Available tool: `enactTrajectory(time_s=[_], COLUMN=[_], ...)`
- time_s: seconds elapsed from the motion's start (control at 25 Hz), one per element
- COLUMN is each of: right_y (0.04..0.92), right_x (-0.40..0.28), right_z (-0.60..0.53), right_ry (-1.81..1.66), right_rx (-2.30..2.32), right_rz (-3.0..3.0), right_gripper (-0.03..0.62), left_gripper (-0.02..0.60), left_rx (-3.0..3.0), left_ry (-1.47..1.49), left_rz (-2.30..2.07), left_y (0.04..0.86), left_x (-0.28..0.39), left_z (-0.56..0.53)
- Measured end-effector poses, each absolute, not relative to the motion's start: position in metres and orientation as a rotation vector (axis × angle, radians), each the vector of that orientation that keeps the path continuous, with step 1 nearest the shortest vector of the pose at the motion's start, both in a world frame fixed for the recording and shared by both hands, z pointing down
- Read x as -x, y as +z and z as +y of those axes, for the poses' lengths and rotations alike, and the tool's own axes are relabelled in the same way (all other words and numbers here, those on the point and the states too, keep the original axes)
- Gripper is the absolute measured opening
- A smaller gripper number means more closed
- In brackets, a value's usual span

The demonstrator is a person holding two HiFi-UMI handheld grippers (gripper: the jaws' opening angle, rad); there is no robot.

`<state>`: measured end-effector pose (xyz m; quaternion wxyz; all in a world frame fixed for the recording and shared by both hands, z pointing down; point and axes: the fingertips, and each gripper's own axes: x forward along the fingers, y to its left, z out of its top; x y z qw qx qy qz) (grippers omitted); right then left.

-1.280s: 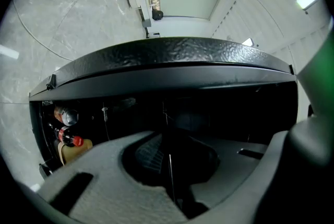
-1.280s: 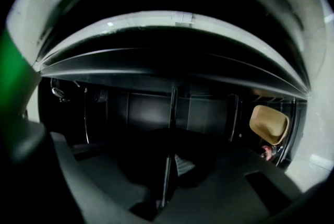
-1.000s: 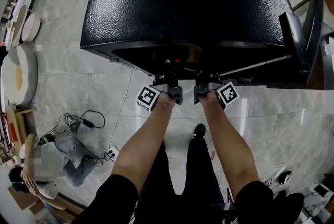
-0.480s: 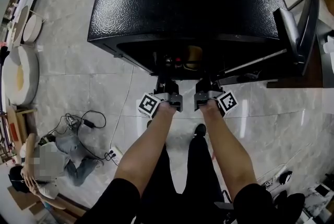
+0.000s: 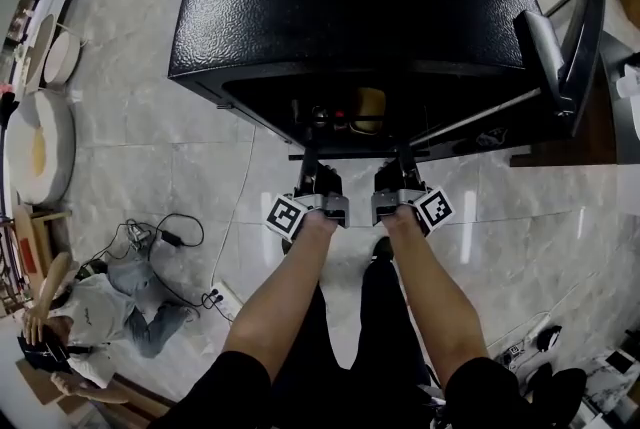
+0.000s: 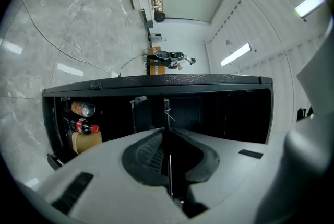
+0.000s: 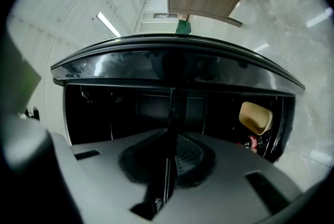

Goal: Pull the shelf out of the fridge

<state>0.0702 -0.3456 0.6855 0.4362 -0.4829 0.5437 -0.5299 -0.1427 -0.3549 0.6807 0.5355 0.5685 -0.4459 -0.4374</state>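
- Left gripper [image 6: 167,137], held level, is clenched on the thin front edge of the shelf [image 6: 168,165]; its ribbed dark pads [image 6: 143,152] press on that edge from either side
- Right gripper [image 7: 171,137], also level, is clamped on the same shelf a little further along; the edge shows as a thin dark line between its closed jaws
- From both grips the shelf runs straight back into the dark open compartment of the black fridge [image 5: 350,7]; how far out it stands cannot be told
- In the head view the two grippers sit side by side just in front of the fridge opening; each carries a marker cube [image 5: 285,214] printed with a black-and-white square pattern; the person's bare forearms [image 5: 275,287] reach down to them
- Stacked at one side of the compartment are a drinks can [image 6: 82,108], a dark bottle [image 6: 86,127] with a red cap and red label, and a tan container [image 6: 86,140]; the print on can and bottle is too small to read
- The fridge top is pebbled and glossy; the fridge door [image 5: 565,47] is swung wide open at the right of the head view
- The fridge stands on a pale marble-tile floor [image 5: 150,157]; a power strip [image 5: 215,295] with trailing cables lies at lower left, just beside a person sitting on the floor [image 5: 110,312]
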Motion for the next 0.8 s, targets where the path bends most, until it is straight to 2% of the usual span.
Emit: enactTrajectory(time_s=[0.8], right_y=[0.681], right_x=[-0.070], right_z=[-0.293], right_ry=[-1.321], right_rx=[1.179], right_rz=[1.337], right_gripper=[0.032], left_gripper=[0.031], left_rx=[-1.334], left_ry=[-1.077], left_rz=[-1.053], left_y=[0.674], left_x=[0.143], left_z=[-0.301])
